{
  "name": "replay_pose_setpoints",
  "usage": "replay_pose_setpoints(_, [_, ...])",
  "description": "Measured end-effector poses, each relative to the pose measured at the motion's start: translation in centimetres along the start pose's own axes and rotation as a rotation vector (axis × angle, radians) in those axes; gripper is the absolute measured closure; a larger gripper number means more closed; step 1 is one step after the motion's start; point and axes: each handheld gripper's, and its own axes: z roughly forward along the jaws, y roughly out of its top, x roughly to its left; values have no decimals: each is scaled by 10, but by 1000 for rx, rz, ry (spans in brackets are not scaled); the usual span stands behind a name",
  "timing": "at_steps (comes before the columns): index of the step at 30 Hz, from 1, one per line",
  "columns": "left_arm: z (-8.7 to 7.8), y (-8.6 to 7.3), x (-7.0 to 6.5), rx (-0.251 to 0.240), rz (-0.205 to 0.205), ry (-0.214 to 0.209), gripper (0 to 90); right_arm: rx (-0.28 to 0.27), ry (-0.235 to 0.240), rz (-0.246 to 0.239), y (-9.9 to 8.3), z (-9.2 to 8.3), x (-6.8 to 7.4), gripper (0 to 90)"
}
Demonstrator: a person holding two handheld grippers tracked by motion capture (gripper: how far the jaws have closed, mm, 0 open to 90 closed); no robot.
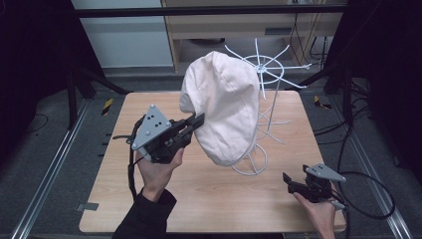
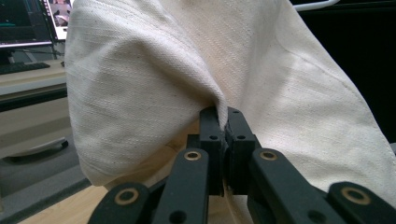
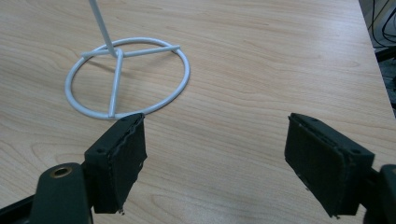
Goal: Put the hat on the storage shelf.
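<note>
A cream cloth hat (image 1: 224,104) hangs in the air over the middle of the wooden table (image 1: 199,199), just left of a white wire stand (image 1: 263,67) with spokes at its top. My left gripper (image 1: 199,119) is shut on a fold at the hat's left edge. In the left gripper view the hat (image 2: 154,70) drapes around the left gripper (image 2: 223,116), whose jaws pinch the fabric. My right gripper (image 1: 288,180) is low at the table's front right, open and holding nothing. In the right gripper view the right gripper (image 3: 215,163) faces the stand's ring base (image 3: 116,52).
The stand's ring base (image 1: 254,167) rests on the table partly under the hat. A black cable (image 1: 368,199) loops on the floor right of the table. A pale cabinet (image 1: 224,25) stands behind the table, and a monitor (image 2: 23,21) sits off to one side.
</note>
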Motion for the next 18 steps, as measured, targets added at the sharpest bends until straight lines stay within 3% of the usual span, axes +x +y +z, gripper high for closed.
replay_pose_setpoints(18, [8,-15,-1,62,1,1,876,3,0,-2,0,0,0,202])
